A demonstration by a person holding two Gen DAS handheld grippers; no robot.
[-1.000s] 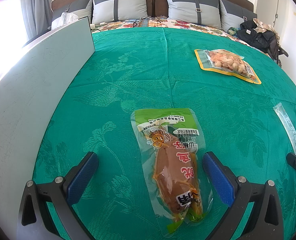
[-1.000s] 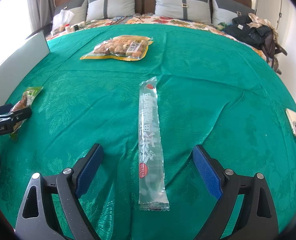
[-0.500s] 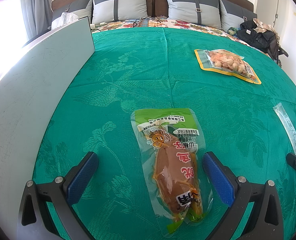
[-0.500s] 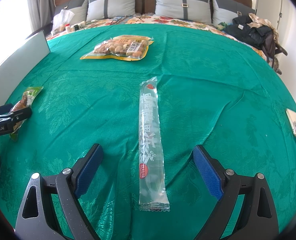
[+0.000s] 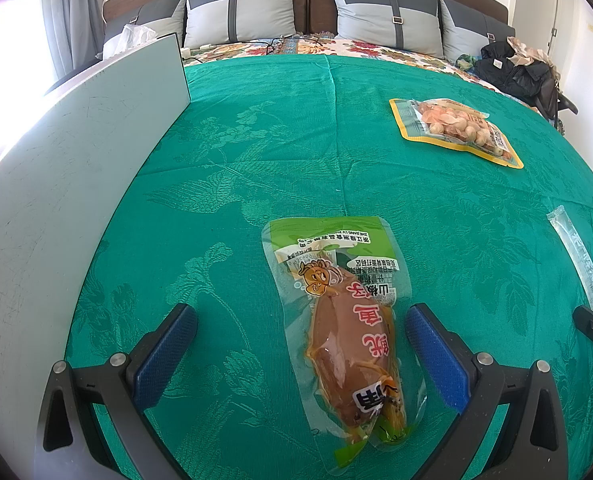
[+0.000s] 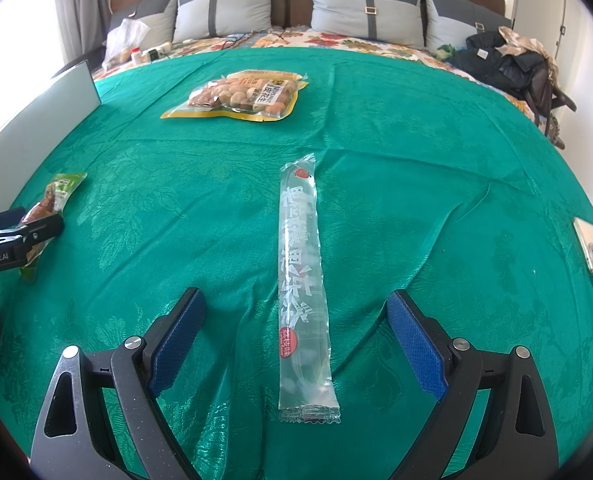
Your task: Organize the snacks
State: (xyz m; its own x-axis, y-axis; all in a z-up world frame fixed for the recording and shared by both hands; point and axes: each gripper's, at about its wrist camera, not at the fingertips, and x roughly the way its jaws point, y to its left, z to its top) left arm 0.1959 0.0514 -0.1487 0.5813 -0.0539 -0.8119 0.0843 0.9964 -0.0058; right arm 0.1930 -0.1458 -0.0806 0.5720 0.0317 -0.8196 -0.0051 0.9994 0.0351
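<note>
A green-topped pouch with a brown chicken leg (image 5: 344, 328) lies flat on the green bedspread between the open fingers of my left gripper (image 5: 300, 320), nearer the right finger; it also shows in the right wrist view (image 6: 52, 200). A long clear stick packet (image 6: 302, 280) lies lengthwise between the open fingers of my right gripper (image 6: 296, 308); it also shows in the left wrist view (image 5: 576, 256). A yellow-edged bag of peanuts (image 5: 456, 128) lies farther back, and shows in the right wrist view (image 6: 240, 96) too. Both grippers are empty.
A pale grey board (image 5: 76, 168) stands along the left edge of the green bedspread (image 5: 276, 140). A phone (image 6: 592, 248) lies at the right edge. Pillows (image 6: 368, 12), a dark bag (image 6: 504, 64) and small items (image 6: 136, 52) sit at the back.
</note>
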